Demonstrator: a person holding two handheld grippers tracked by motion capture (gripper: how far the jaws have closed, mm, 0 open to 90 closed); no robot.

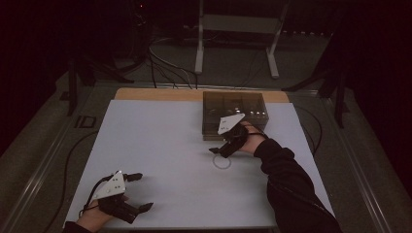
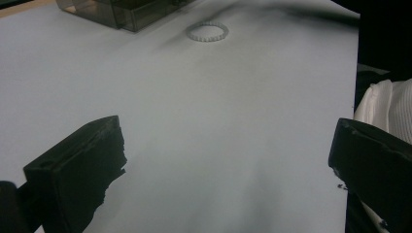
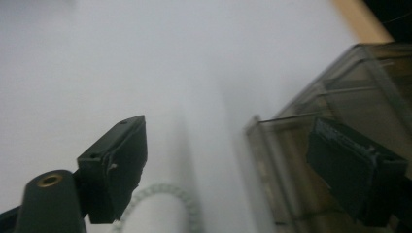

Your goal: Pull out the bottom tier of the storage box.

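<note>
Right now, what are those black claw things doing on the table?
A person holds a gripper in each hand over a white table. The right gripper hangs open just above a small beaded ring, next to a smoky clear box with compartments. Its fingers are spread and hold nothing. The left gripper rests open near the front edge, away from the ring.

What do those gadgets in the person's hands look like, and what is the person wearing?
Each hand holds a black gripper, left and right, with two blocky black jaws, a pale grey three-cornered plate on top and a thin black cable trailing off. The right arm wears a black sleeve.
</note>
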